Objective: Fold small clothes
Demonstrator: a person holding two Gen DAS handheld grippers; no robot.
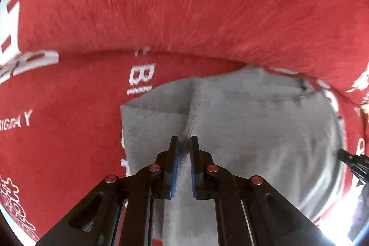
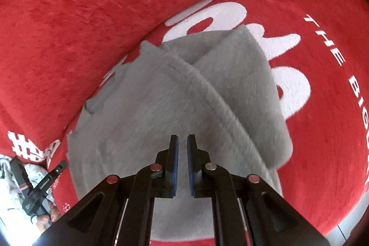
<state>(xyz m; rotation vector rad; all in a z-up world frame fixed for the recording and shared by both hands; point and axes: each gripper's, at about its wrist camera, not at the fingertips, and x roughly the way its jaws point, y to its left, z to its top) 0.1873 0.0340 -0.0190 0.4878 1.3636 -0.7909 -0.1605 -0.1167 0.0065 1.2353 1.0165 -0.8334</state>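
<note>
Left wrist view has my left gripper (image 1: 184, 142) pointing down at a grey garment (image 1: 253, 126) spread on a red blanket with white lettering (image 1: 92, 15). Its jaws are nearly together and pinch a raised seam ridge of the grey cloth between the blue pads (image 1: 175, 167). My right gripper (image 2: 182, 142) hangs over the same garment, where a folded flap (image 2: 242, 75) lies across it; its jaws are drawn close with only a narrow gap, and I see no cloth caught between them. At the lower left of the right view, a hand (image 2: 45, 219) holds the other gripper.
</note>
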